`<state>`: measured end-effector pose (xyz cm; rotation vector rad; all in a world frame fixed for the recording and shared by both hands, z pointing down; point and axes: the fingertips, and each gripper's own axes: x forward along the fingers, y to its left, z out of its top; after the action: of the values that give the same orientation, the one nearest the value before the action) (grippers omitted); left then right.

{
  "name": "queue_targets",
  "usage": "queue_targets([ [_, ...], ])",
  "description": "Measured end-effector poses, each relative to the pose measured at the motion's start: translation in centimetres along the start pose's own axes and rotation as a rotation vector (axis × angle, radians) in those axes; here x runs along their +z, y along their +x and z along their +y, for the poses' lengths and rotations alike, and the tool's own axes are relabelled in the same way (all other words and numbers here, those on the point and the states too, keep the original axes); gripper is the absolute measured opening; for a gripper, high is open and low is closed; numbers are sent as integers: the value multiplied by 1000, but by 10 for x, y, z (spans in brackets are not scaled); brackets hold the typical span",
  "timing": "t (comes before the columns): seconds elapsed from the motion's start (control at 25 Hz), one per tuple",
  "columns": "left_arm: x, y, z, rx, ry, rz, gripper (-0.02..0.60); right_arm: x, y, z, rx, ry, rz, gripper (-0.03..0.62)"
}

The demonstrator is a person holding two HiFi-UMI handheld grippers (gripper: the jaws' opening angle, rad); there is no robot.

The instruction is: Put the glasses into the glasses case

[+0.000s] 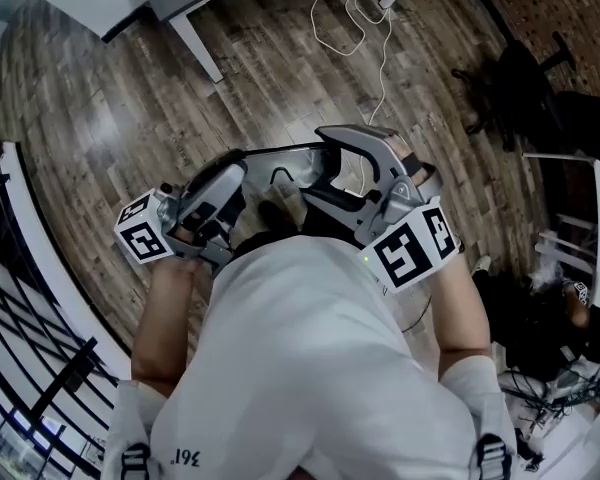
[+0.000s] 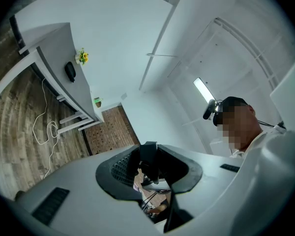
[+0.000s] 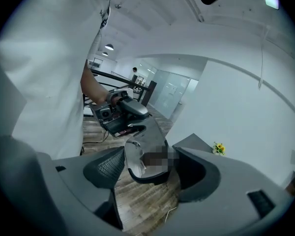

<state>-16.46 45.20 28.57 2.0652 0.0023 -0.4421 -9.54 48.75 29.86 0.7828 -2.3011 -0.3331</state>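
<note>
In the head view the glasses [image 1: 280, 175] hang just right of the left gripper [image 1: 235, 173]. In the left gripper view its jaws pinch the dark frame [image 2: 148, 154]. In the right gripper view the right gripper [image 3: 150, 168] stands wide around one lens [image 3: 137, 163], not touching it. A firm left pinch seems needed until the case, not clearly seen, is found.

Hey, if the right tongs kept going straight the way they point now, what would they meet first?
The glasses: one lens sits between the open right tongs, so they would probably touch it first.
</note>
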Motion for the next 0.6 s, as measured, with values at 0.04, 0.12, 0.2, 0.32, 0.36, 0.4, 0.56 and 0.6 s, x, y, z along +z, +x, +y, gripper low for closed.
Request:
queue_targets([
  [0.04, -2, 1, 2, 5, -3, 7, 124, -1, 1, 1, 9, -6, 3, 333],
  [0.12, -5, 2, 5, 15, -11, 15, 124, -2, 2, 3, 26, -22, 6, 324],
  [0.2, -7, 2, 8, 23, -19, 18, 124, -5, 3, 6, 43, -32, 12, 296],
  [0.32, -8, 4, 12, 32, -32, 28, 124, -10, 3, 7, 57, -34, 14, 291],
  [0.36, -8, 5, 13, 35, -34, 31, 124, -11, 4, 6, 58, -34, 14, 290],
  [0.4, -8, 6, 15, 39, -33, 35, 124, -13, 4, 5, 57, -33, 16, 290],
  [0.56, -7, 21, 29, 87, 6, 49, 126, -25, 2, -7, 45, -26, 17, 288],
  [0.6, -6, 26, 31, 99, 23, 52, 126, -28, 0, -10, 41, -22, 14, 288],
])
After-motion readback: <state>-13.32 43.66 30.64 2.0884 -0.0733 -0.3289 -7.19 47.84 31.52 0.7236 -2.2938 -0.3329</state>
